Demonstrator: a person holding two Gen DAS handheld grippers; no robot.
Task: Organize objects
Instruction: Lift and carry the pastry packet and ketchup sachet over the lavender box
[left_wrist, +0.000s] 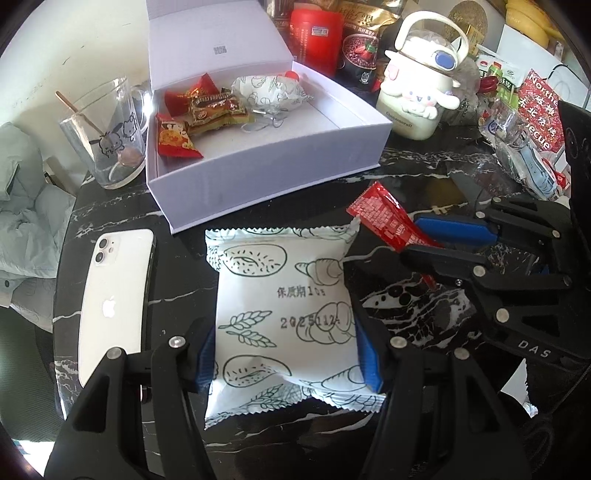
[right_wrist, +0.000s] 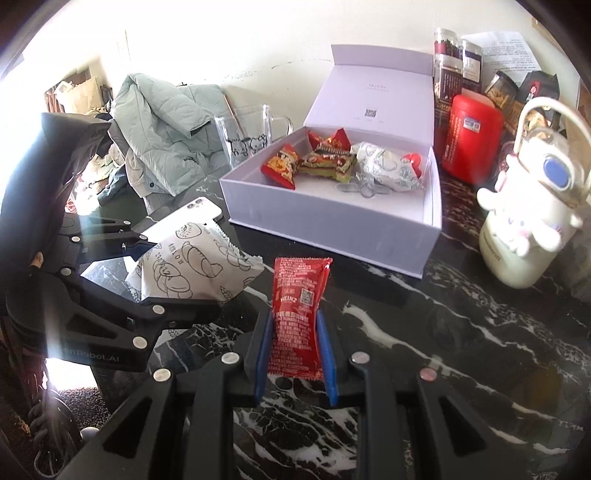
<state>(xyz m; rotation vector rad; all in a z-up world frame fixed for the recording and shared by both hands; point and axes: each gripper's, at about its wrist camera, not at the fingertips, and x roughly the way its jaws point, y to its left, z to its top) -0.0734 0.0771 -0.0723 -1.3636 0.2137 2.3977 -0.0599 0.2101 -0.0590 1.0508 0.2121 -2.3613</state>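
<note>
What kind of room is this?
Probably someone's home, at a snack-cluttered table: a cartoon glass mug, a padded jacket slung over a chair, and a white box holding wrapped treats.

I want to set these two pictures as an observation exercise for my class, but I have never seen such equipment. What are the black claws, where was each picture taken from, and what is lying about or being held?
The black claws are two hand-held grippers; a person works one in each hand. Each carries a wide-angle camera looking along its fingers, so each picture is one gripper's own view.

In the left camera's view, the left gripper clamps a white bread packet printed with pastry drawings. In the right camera's view, the right gripper pinches a red ketchup sachet.

Both hover above a black marble table. On it stands an open white box already holding wrapped snacks. Nearby are a white phone, a glass mug, a cartoon-dog bottle and a red canister.
</note>
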